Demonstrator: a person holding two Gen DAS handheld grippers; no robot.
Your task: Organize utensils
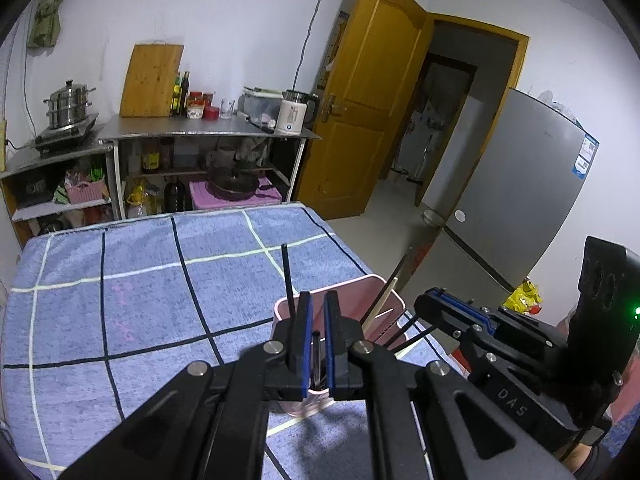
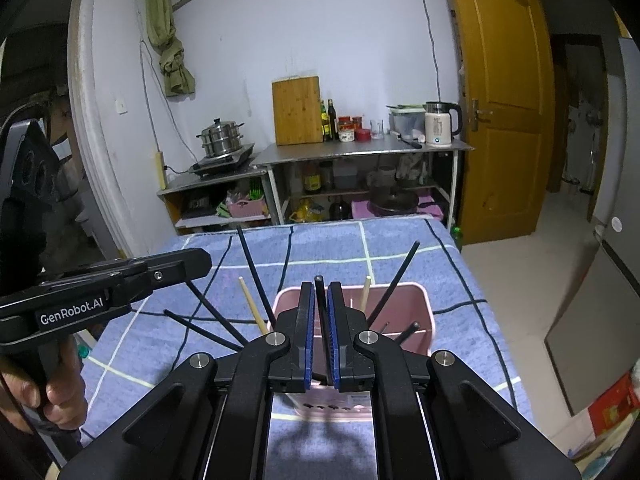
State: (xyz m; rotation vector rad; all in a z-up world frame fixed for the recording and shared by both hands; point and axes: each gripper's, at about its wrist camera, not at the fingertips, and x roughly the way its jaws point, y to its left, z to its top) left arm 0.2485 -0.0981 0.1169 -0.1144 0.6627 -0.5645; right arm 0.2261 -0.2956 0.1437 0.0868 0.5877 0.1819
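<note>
A pink utensil holder [image 2: 404, 304] stands on the blue checked cloth and holds several black chopsticks and pale wooden ones [image 2: 251, 305], fanned outwards. My right gripper [image 2: 320, 286] hovers over the holder's left part. A black chopstick [image 2: 320, 300] stands upright in the narrow gap between its blue pads, which do not press on it. In the left wrist view my left gripper [image 1: 316, 294] is over the same holder [image 1: 384, 292], jaws nearly together, with only a thin dark stick end showing low in the slit. The right gripper [image 1: 430, 300] sits just to its right.
The cloth-covered table [image 1: 140, 280] stretches ahead, its right edge near the holder. Beyond it stand steel shelves [image 2: 360, 152] with a steamer pot, cutting board, bottles and kettle. A yellow door [image 2: 504, 112] and a grey fridge [image 1: 520, 184] are on the right. A hand [image 2: 56, 396] holds the left gripper.
</note>
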